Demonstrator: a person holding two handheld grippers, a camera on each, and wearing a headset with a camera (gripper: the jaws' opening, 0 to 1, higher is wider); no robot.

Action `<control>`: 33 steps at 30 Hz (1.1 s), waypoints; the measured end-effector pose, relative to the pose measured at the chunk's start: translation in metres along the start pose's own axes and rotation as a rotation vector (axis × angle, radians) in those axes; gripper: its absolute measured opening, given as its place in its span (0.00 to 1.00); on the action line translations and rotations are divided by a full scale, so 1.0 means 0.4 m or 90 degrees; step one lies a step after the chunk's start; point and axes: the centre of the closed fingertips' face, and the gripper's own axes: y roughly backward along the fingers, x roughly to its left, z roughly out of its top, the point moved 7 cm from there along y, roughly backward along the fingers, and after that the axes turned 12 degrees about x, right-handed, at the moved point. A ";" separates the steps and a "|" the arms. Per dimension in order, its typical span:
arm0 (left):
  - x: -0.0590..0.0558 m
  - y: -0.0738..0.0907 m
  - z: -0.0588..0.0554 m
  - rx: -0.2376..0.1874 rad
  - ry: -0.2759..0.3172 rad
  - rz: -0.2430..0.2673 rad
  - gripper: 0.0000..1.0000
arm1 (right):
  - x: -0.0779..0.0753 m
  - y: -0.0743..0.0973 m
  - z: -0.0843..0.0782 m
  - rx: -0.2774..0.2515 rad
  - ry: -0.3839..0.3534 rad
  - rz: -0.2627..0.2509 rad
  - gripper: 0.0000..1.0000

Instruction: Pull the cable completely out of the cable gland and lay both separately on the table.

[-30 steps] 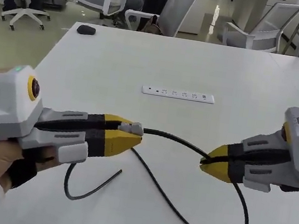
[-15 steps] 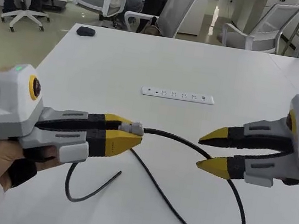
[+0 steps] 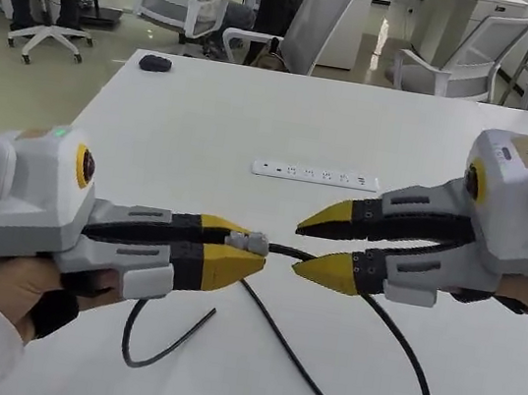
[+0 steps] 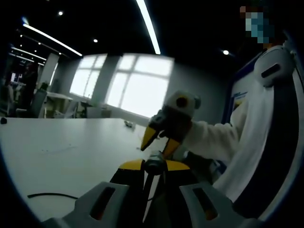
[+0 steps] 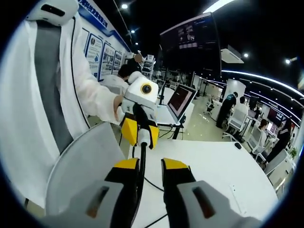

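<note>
My left gripper (image 3: 254, 253) is shut on the small grey cable gland (image 3: 249, 243) and holds it above the white table (image 3: 206, 119). The black cable (image 3: 282, 251) leaves the gland to the right. It passes between the jaws of my right gripper (image 3: 303, 249), which stands open just right of the gland, yellow tips apart and not touching the cable. From there the cable loops down over the table. In the right gripper view the cable (image 5: 141, 164) runs up between my own jaws to the gland (image 5: 142, 137). In the left gripper view the gland (image 4: 153, 164) sits between my jaws.
A white power strip (image 3: 316, 176) lies mid-table beyond the grippers. A dark mouse (image 3: 154, 63) rests near the far left corner. Office chairs (image 3: 316, 17) stand behind the table. The cable's loose end (image 3: 210, 313) lies under the left gripper.
The right gripper, shut on the cable one second ago, has opened and moved left along the cable to just beside the gland. The left gripper keeps its hold.
</note>
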 end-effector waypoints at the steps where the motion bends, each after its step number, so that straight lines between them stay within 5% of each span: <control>1: -0.001 -0.002 -0.001 0.002 -0.001 0.000 0.16 | 0.001 -0.003 0.000 0.002 0.002 0.001 0.16; 8: 0.001 -0.006 0.000 0.001 0.000 0.001 0.16 | 0.010 -0.006 -0.006 0.004 0.006 0.020 0.03; 23: 0.014 -0.013 0.001 0.002 -0.001 0.004 0.16 | 0.003 -0.001 -0.022 0.014 -0.002 0.010 0.03; 33: 0.031 0.013 0.002 -0.008 0.012 0.023 0.17 | -0.012 0.027 -0.066 0.034 -0.021 -0.012 0.03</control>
